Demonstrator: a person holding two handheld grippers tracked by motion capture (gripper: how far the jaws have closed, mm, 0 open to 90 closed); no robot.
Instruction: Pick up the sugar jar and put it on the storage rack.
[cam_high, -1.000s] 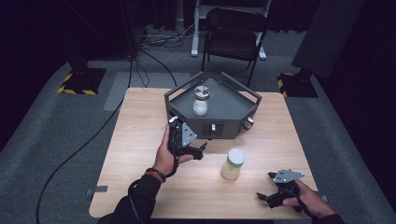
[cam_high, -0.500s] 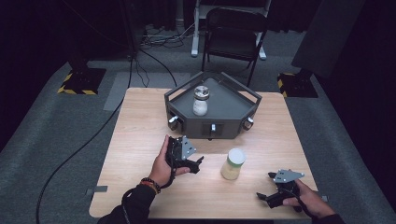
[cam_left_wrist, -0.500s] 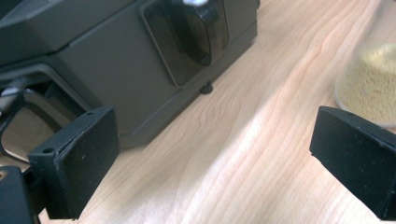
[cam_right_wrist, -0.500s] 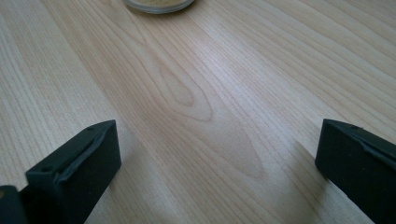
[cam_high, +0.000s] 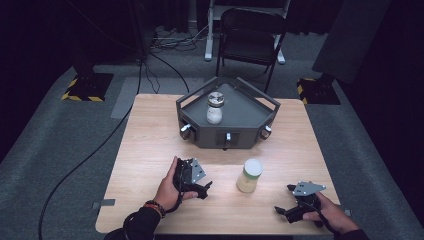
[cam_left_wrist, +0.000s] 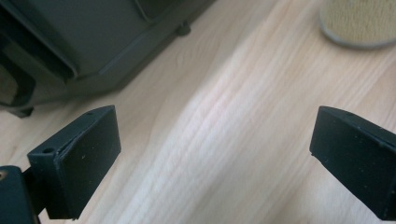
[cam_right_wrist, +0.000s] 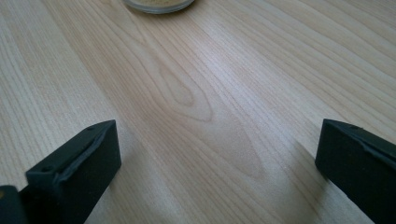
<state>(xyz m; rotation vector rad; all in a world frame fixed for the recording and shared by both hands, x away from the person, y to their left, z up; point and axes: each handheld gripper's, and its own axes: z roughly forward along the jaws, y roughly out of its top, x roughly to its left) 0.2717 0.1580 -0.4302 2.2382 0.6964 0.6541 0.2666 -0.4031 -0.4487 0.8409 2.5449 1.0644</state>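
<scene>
Since the earlier frames the left claw (cam_high: 200, 186) has drawn back from the front of the dark grey angular metal tray (cam_high: 250, 131) toward the near edge of the pale wooden surface (cam_high: 150, 145), and it now lies low in the person's left hand (cam_high: 169, 189). The right claw (cam_high: 290, 202) sits where it did, near the right front corner.

In the high view, 2 jars show. A clear glass jar with a metal lid and white contents (cam_high: 215, 107) stands upright inside the tray, apart from its walls. A second jar, with a pale cap and yellowish contents (cam_high: 249, 175), stands upright on the surface between the 2 claws, nearer the left one but touching neither. That placement probably makes it the next thing to pick up, as both claws point roughly toward it.

In the left gripper view the jaws stand wide apart with nothing between them but bare wood. The tray's dark base (cam_left_wrist: 93, 42) lies at the upper left and the yellowish jar's foot (cam_left_wrist: 359, 23) at the upper right, so the claw aims between the 2.

In the right gripper view the jaws are likewise spread wide and empty, held low over the wood, with the yellowish jar's base (cam_right_wrist: 159, 4) straight ahead, well apart.
</scene>
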